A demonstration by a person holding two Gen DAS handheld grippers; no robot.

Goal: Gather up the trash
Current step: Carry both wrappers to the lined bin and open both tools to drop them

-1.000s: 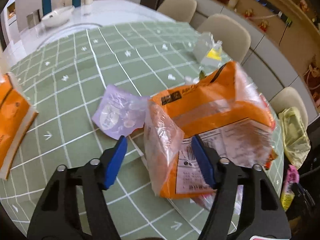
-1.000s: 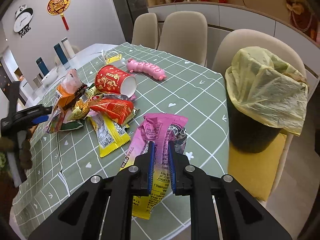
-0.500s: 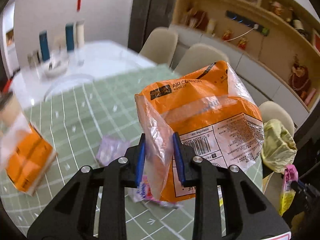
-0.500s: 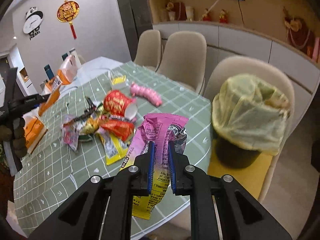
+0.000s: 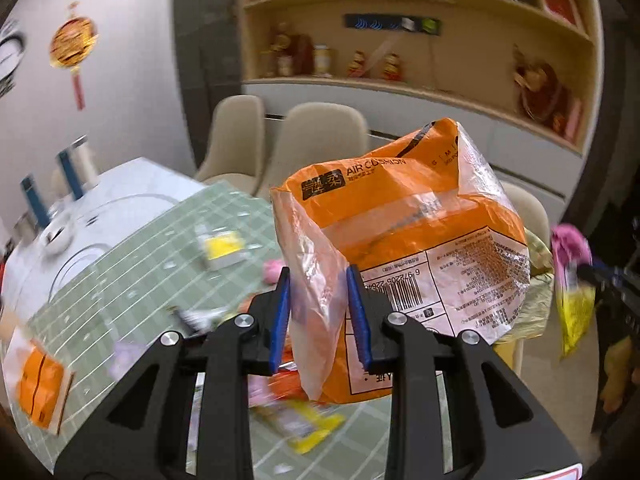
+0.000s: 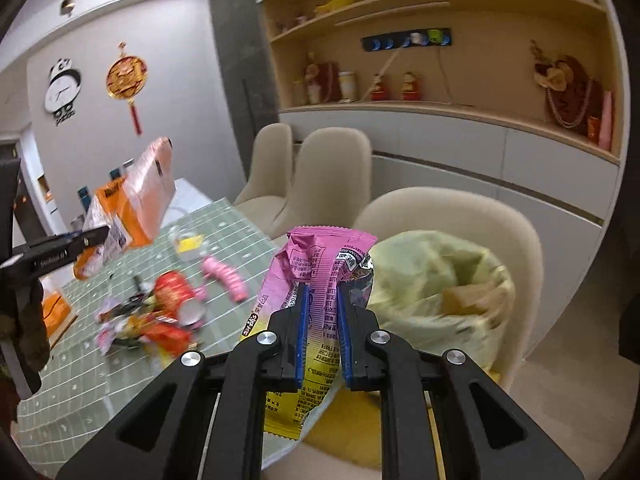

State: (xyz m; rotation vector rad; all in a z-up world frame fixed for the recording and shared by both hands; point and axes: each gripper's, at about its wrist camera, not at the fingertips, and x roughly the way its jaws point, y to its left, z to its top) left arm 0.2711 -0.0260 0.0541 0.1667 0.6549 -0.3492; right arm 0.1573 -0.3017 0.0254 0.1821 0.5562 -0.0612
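While the left gripper (image 5: pixel 320 312) pinches the clear edge of an orange plastic bag (image 5: pixel 404 240), lifted above the green checked tablecloth (image 5: pixel 132 276), the right gripper (image 6: pixel 322 334) is clamped on a pink and yellow snack wrapper (image 6: pixel 316 280) held near the yellow-lined trash bin (image 6: pixel 440 280) on a beige chair (image 6: pixel 452 216); more wrappers (image 6: pixel 152 320) and a red paper cup (image 6: pixel 178 290) lie on the table.
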